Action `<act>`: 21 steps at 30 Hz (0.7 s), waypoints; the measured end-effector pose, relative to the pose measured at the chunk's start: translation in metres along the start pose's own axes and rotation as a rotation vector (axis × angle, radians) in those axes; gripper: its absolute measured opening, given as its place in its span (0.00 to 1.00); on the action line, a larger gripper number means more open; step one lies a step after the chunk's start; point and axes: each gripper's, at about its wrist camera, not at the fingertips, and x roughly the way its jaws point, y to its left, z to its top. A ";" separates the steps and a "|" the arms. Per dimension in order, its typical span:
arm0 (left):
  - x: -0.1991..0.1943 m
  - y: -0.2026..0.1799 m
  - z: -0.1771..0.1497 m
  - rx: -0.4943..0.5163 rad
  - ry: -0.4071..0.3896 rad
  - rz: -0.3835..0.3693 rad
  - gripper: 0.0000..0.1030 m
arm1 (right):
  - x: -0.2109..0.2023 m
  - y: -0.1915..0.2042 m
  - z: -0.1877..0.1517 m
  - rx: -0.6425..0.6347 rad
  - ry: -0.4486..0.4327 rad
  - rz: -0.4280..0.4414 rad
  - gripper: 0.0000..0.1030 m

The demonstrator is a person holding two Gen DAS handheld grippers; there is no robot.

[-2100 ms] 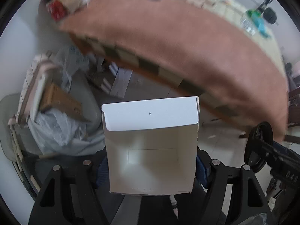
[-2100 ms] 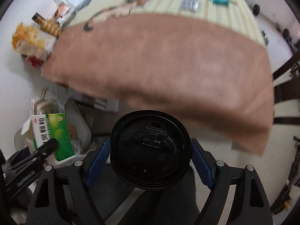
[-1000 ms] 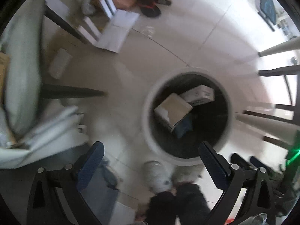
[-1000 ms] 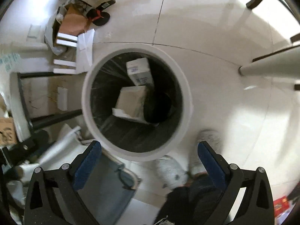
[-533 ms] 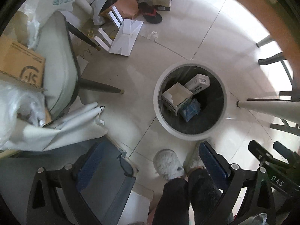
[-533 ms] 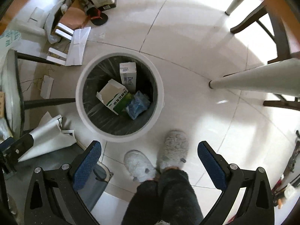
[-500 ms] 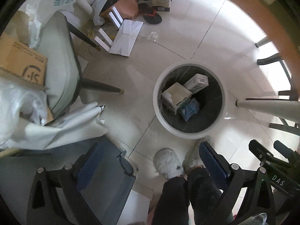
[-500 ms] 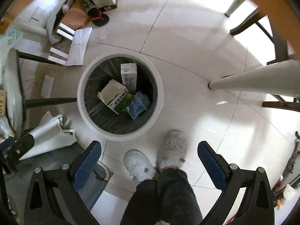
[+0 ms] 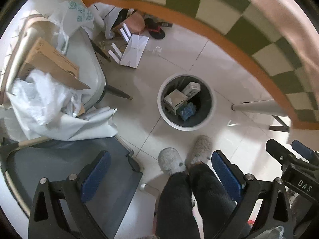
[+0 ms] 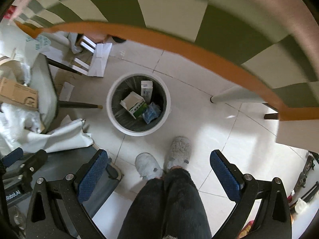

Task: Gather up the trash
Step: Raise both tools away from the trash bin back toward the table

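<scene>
A round white trash bin (image 9: 211,117) (image 10: 111,117) with a dark liner stands on the tiled floor below both grippers. Inside lie a green and white carton (image 9: 175,100) (image 10: 134,104), a second white box (image 9: 191,88) (image 10: 146,91) and a blue crumpled wrapper (image 9: 187,110) (image 10: 152,112). My left gripper (image 9: 160,172) is open and empty, high above the floor, nearer than the bin. My right gripper (image 10: 158,172) is likewise open and empty, well above the bin.
A table edge with an orange rim and checkered cloth (image 9: 229,20) (image 10: 179,10) arches overhead. A grey chair piled with a cardboard box and white plastic bags (image 9: 51,75) (image 10: 20,103) stands left. A person's slippered feet (image 9: 185,155) (image 10: 165,161) stand beside the bin.
Both grippers have risen and pulled back from the bin, so the table edge now fills the top of each view. The carton and cup held earlier were let go over the bin.
</scene>
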 end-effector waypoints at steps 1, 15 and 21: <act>-0.011 0.000 -0.002 0.005 -0.008 -0.004 1.00 | -0.013 0.001 -0.003 0.000 -0.006 0.004 1.00; -0.142 0.005 0.001 0.035 -0.157 0.009 1.00 | -0.168 0.018 -0.027 -0.011 -0.096 0.096 1.00; -0.205 -0.024 0.053 0.048 -0.277 -0.005 1.00 | -0.226 0.007 0.015 0.052 -0.176 0.162 1.00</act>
